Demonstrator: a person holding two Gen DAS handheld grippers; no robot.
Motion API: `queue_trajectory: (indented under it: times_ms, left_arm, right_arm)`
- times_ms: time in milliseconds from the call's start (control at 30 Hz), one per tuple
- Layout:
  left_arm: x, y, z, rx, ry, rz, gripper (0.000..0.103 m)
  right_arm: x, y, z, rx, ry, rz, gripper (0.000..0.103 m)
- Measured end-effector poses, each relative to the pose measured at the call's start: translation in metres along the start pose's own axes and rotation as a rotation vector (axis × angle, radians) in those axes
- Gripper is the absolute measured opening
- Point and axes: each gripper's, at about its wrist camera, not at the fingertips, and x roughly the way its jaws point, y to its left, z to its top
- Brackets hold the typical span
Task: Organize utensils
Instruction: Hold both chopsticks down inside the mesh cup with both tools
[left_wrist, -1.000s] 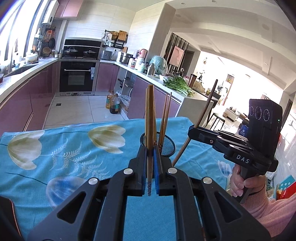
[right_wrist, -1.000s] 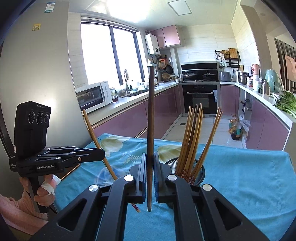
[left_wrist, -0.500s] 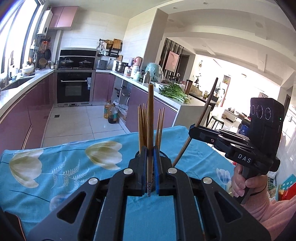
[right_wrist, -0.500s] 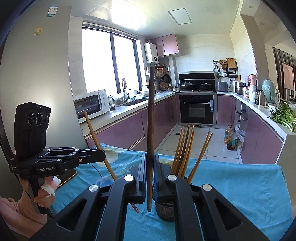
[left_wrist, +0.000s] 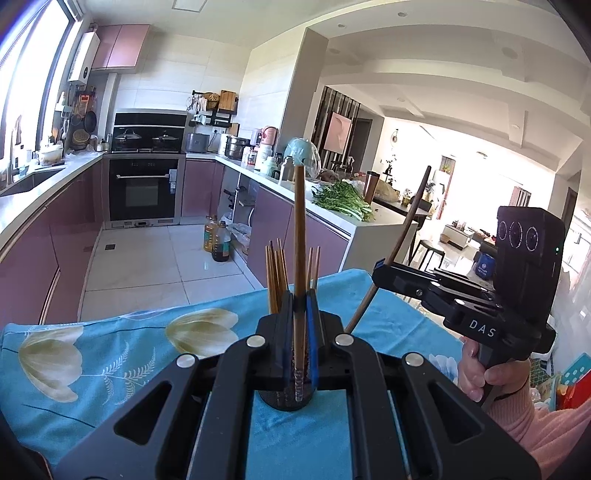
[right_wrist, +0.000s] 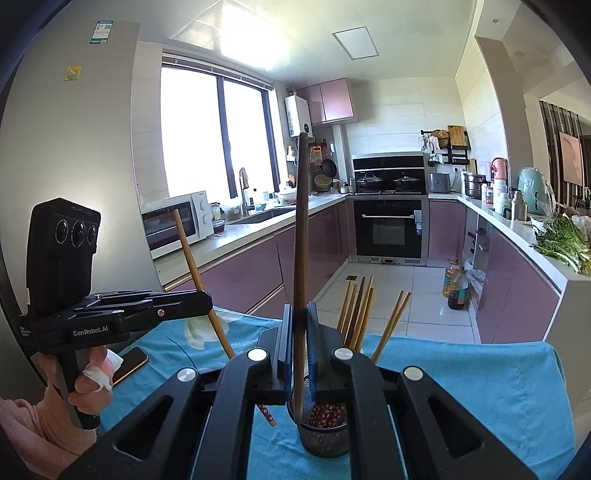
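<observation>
In the left wrist view my left gripper (left_wrist: 300, 301) is shut on a light brown chopstick (left_wrist: 299, 221) that stands upright. Just behind and below its fingers sits the black mesh holder (left_wrist: 284, 400) with several chopsticks (left_wrist: 275, 277) in it. In the right wrist view my right gripper (right_wrist: 299, 312) is shut on a darker chopstick (right_wrist: 302, 221), also upright, over the near rim of the mesh holder (right_wrist: 325, 435). Each view shows the other gripper off to the side, left gripper (right_wrist: 207, 301) and right gripper (left_wrist: 380, 267), each with its stick slanted.
The blue flowered tablecloth (left_wrist: 110, 354) covers the table. A phone (right_wrist: 131, 363) lies on it near the hand on the left. Beyond the table's far edge are the kitchen floor, purple cabinets, oil bottles (right_wrist: 456, 284) and a counter with greens (left_wrist: 341, 201).
Both grippers have risen with their chopsticks. The holder has slid lower in both views and now sits right under the fingers.
</observation>
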Motion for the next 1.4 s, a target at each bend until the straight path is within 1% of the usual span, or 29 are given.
queue_trajectory:
  times_ms: [300,533,1000,1400]
  left_arm:
    - [0.003,-0.008,0.011,0.027,-0.028,0.002,0.007]
    - [0.005,-0.012,0.008,0.027,-0.029,0.005,0.007]
    - [0.020,-0.019,0.011,0.031,0.004,0.020,0.007]
    - [0.030,-0.013,0.014,0.020,0.030,0.023,0.007]
  right_arm:
    - [0.009,0.000,-0.002,0.007,-0.002,-0.016,0.006]
    - [0.014,0.002,-0.002,0.012,0.007,-0.021,0.006]
    - [0.020,-0.001,-0.002,0.020,0.029,-0.028,0.006]
    - [0.026,-0.006,-0.004,0.033,0.045,-0.034,0.006]
